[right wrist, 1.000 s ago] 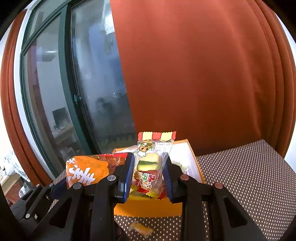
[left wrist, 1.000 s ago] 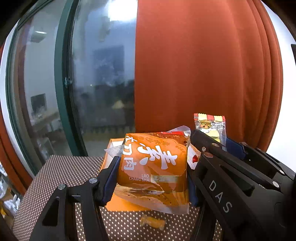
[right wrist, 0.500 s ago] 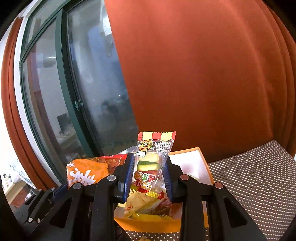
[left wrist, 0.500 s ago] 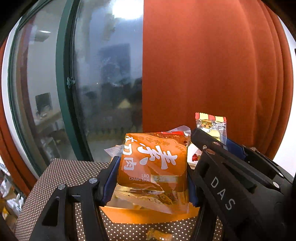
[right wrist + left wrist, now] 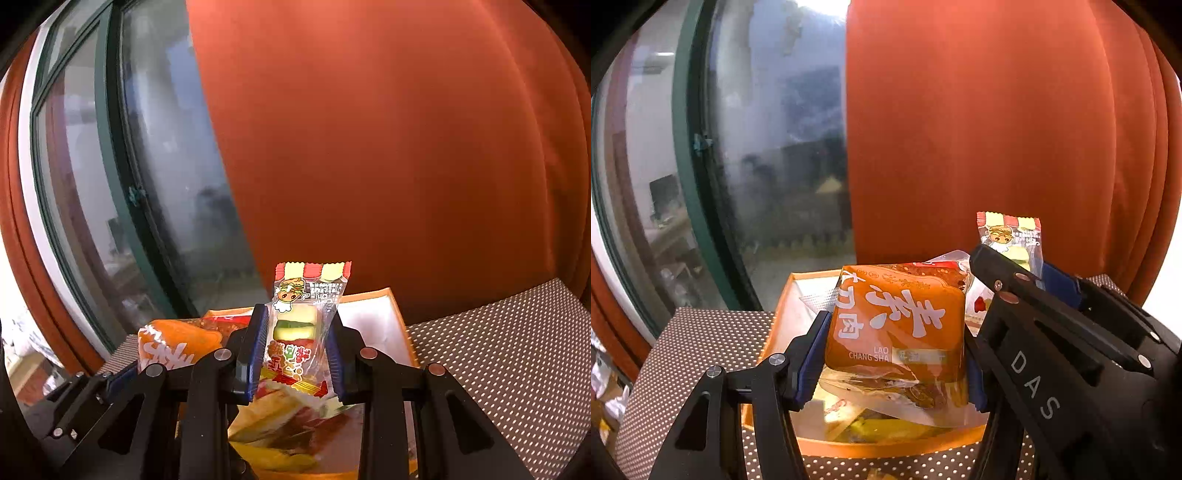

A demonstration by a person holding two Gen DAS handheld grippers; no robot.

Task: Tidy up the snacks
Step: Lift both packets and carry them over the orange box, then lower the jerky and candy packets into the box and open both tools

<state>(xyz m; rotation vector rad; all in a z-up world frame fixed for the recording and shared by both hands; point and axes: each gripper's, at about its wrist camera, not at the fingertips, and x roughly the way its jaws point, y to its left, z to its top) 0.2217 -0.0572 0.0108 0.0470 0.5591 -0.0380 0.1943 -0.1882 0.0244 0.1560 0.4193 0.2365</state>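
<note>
Orange snack packet (image 5: 899, 325), white Chinese characters plus "LAO CHANG SHA" on its face, is sitting pinched between the blue pads (image 5: 809, 360) of the left gripper (image 5: 892, 363). Its clear lower part with brown contents is hanging below the pads, over the orange box (image 5: 775, 332). Jaws are clamping the packet from both sides, partly closed around its width.

Small burger-gummy sachet (image 5: 304, 325), striped red-and-yellow top edge, cartoon burger print, is standing upright in the right gripper (image 5: 297, 354). Blue pads (image 5: 258, 350) are pressing on both its sides; its top is sticking up above the fingers.

Both grippers are hanging side by side over the same box, left gripper's packet (image 5: 173, 345) showing at the left of the right wrist view, sachet (image 5: 1012, 236) showing behind the right gripper's black finger (image 5: 1052, 332) in the left wrist view.

Box is open, orange rim, white inside, already holding other wrapped snacks (image 5: 288, 428), yellow and red wrappers, blurred so can't tell the types.

Box is sitting on a brown tablecloth with white dots (image 5: 509, 350). Behind it: rust-orange curtain (image 5: 388, 147) on the right, dark green-framed window (image 5: 701, 184) on the left.
</note>
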